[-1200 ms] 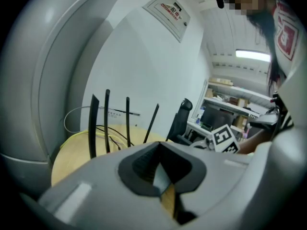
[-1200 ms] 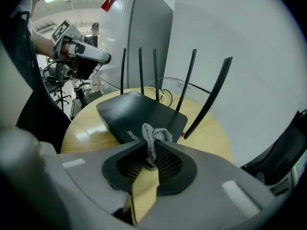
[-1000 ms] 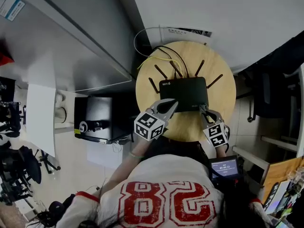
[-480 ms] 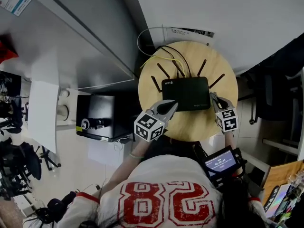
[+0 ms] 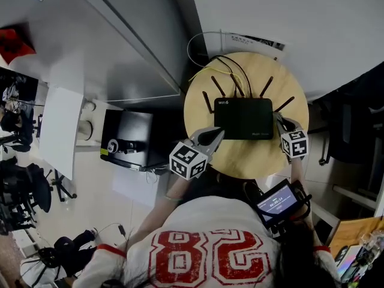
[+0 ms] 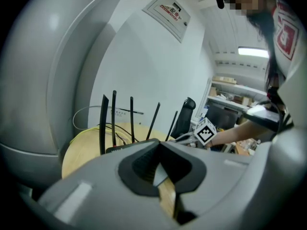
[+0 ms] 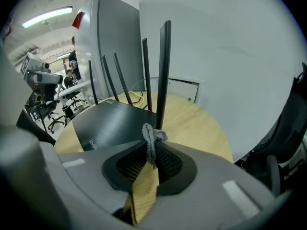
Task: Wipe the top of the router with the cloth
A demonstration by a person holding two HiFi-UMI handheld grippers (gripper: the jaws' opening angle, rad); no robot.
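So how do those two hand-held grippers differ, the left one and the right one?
The left hand-held gripper has its jaws together on nothing, while the right hand-held gripper pinches a bit of grey cloth. The left one is by the near left corner of the router, and the right one is beside its right edge. Both carry a marker cube and are over the round wooden table.

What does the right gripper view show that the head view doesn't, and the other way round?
Only the right gripper view shows the grey cloth clearly, pinched between the shut fingers of the right gripper. Only the head view shows the left gripper, at the near left corner of the router, and the small screen by the person's right arm. Both show the black router with its antennas up, sitting on the round wooden table.
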